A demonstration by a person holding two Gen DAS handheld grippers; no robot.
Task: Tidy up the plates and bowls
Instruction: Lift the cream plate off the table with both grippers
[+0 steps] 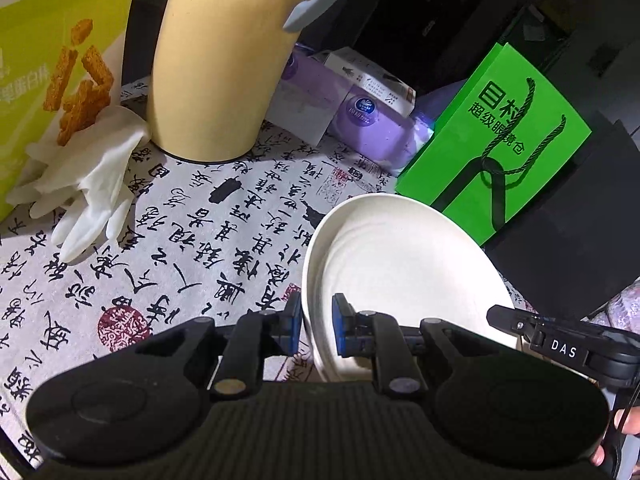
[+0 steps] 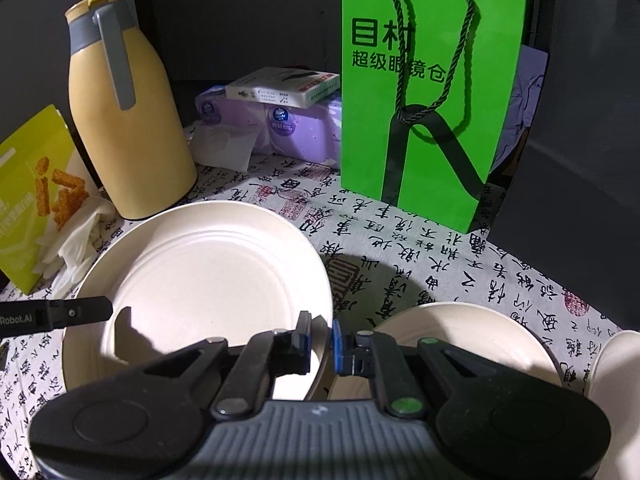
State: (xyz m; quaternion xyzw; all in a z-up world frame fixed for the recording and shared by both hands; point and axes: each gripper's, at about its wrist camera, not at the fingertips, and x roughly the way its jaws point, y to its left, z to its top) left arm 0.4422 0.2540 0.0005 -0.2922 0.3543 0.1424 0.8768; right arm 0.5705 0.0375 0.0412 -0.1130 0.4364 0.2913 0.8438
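Both tongs clamped on white plate (image 2: pixel 200 272) rim, yellow flask (image 2: pixel 124 120) behind, green bag (image 2: pixel 424 92) right

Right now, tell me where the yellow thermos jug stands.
The yellow thermos jug stands upright at the far left of the table in the right wrist view, between the snack box on its left and the purple tissue packs on its right.

Dim room behind, bright table. A dark shadow falls on the plate (image 2: pixel 208 264). Edges bend round and go dark.
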